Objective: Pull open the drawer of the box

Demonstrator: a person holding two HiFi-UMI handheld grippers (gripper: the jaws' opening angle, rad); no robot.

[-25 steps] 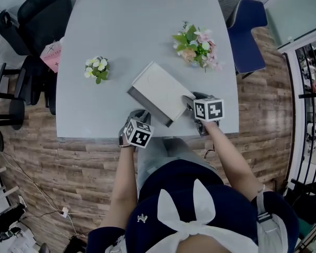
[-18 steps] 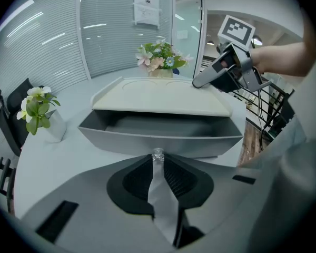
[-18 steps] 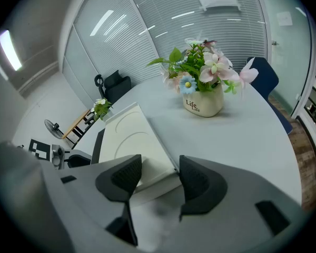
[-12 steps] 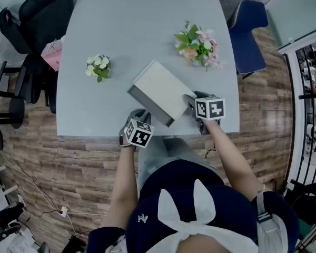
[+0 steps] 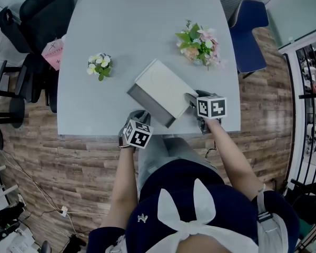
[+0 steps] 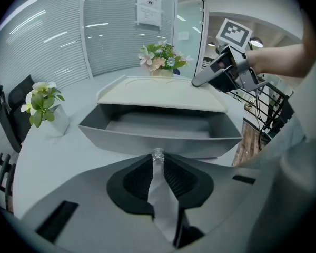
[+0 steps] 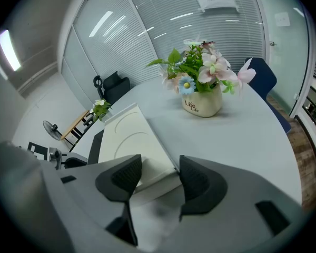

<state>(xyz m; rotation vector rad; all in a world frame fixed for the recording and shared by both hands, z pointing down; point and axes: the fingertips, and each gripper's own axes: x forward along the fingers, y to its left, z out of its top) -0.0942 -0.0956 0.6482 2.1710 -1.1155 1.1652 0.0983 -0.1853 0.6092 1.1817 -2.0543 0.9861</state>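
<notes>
A white box (image 5: 163, 86) lies slantwise on the grey table (image 5: 137, 25). Its grey drawer (image 6: 158, 133) stands pulled out toward me, and its inside looks empty. My left gripper (image 6: 157, 161) is shut on the small clear knob (image 6: 157, 154) at the middle of the drawer front. In the head view that gripper (image 5: 139, 116) sits at the box's near left side. My right gripper (image 7: 159, 174) has its jaws wide and closed around the box's near right corner (image 7: 166, 165). The head view shows this gripper (image 5: 191, 98) at that corner.
A small vase of white flowers (image 5: 99, 66) stands left of the box. A pot of pink flowers (image 5: 198, 44) stands at the far right. The table's near edge (image 5: 95, 136) runs just behind my left gripper. A black chair (image 5: 34, 20) and a blue chair (image 5: 247, 30) flank the table.
</notes>
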